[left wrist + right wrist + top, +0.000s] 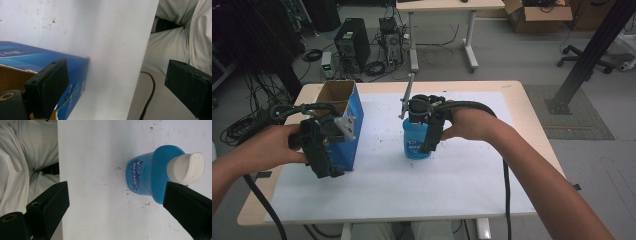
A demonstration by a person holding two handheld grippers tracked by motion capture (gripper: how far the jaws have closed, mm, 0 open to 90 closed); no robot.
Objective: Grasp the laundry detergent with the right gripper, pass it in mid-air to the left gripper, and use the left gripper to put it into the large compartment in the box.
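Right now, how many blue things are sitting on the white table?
2. The open blue box stands at the left side of the table, by the left hand-held gripper. The blue bottle stands near the middle, under the right hand-held gripper. Nothing seems hidden.

The box by the left tool is bright blue outside with a plain brown cardboard inside, its torn edge showing white. Below the right tool stands a translucent blue bottle with a white cap and a darker blue label with white lettering. Both tools are black. The surface is white, flecked with small dark specks, edged in pale wood
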